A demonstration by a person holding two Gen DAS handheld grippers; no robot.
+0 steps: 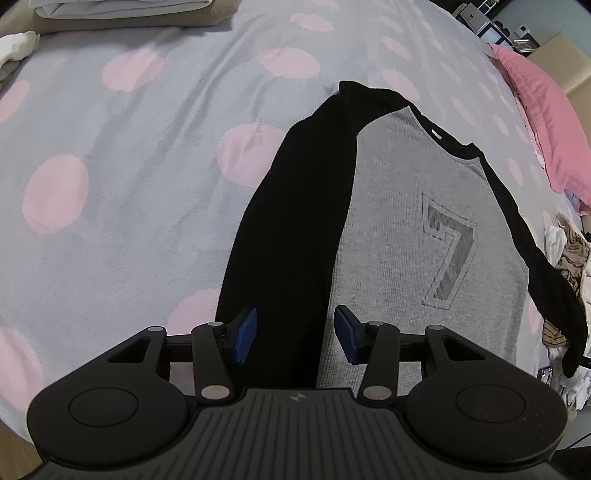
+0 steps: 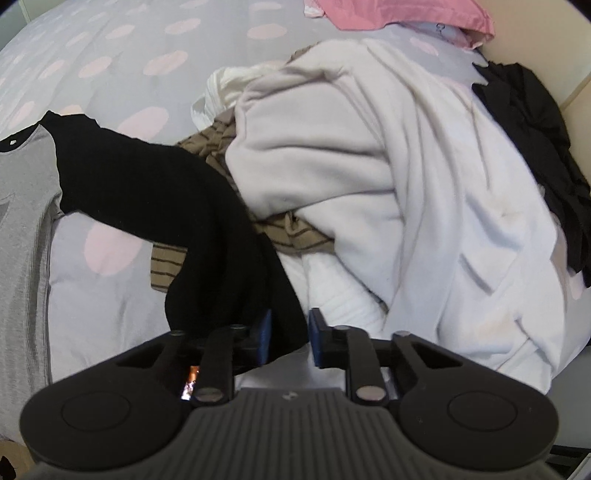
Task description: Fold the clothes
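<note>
Left gripper (image 1: pixel 295 334): jaws stand moderately apart over the folded-in black sleeve (image 1: pixel 291 206); the pads flank the cloth without pressing on it; nothing held.

Right gripper (image 2: pixel 290 341): jaws narrow, closed on the cuff end of the other black sleeve (image 2: pixel 177 210), low centre of the right wrist view.

Task item: grey raglan shirt (image 1: pixel 413 206) with a printed 7, lying flat, face up, centre-right of the left wrist view.

Done: one sleeve laid lengthwise along the shirt body.

Left, as judged: second sleeve still trails off toward the laundry pile (image 2: pixel 388 192); it needs bringing in, then the body folded. Pile of white, striped tan and black garments appears unfolded.

Surface: bed cover (image 1: pixel 129 166), pale grey with pink dots, soft and lightly creased.

Room: folded stack (image 1: pixel 122 9) at upper left; pink pillow (image 1: pixel 546 122) at right edge; shelving at upper right, too small to identify.
</note>
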